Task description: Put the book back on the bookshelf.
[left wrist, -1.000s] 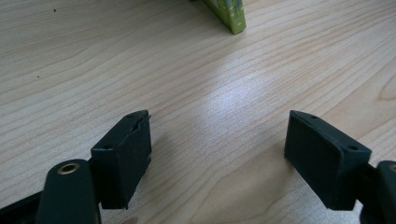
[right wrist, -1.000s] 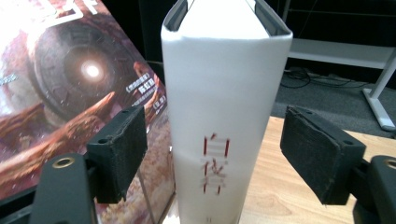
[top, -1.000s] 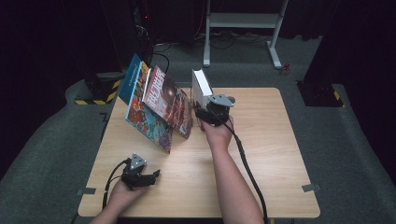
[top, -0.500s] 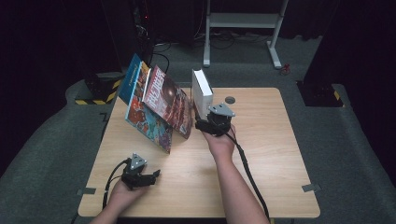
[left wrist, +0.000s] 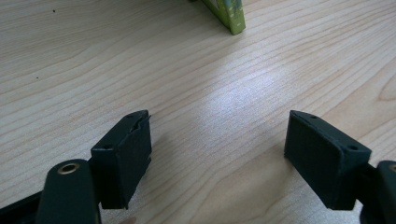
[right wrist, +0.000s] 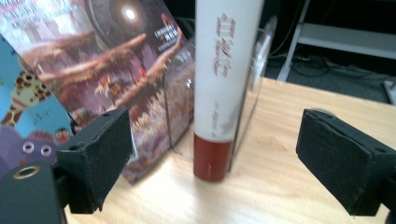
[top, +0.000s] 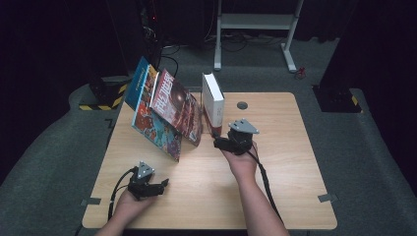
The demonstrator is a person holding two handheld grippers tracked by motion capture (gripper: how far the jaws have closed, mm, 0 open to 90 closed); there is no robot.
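White book [top: 213, 102] — upright near the counter's [top: 285, 162] far edge, right of centre, spine toward the person; white above, red band at the foot [right wrist: 212, 156]. A clear bookend [right wrist: 250, 98] seems to stand against its right side.

Left to right:

Left tool [top: 156, 187] — low on the near-left counter, jaws spread wide, empty. In the left gripper view bare wood lies between the pads, with a green book corner [left wrist: 231, 16] well ahead. Idle; best kept parked, clear of the leaning books.

Blue book [top: 147, 115] — outermost at left, tilted, cartoon cover.

Red book [top: 177, 105] — leans between the blue book and the white book, its lower edge close to the white book's foot.

Right tool [top: 221, 142] — just before the white book's spine, jaws wide apart, holding nothing. In the right gripper view the spine sits roughly midway between the pads.

Handling, as judged: the step looks like a grasp on the spine. Approach straight, spine centred; keep the left-hand pad off the red book's cover and the other pad off the bookend. Close low and firm — a tall book tips readily if pinched off-centre.
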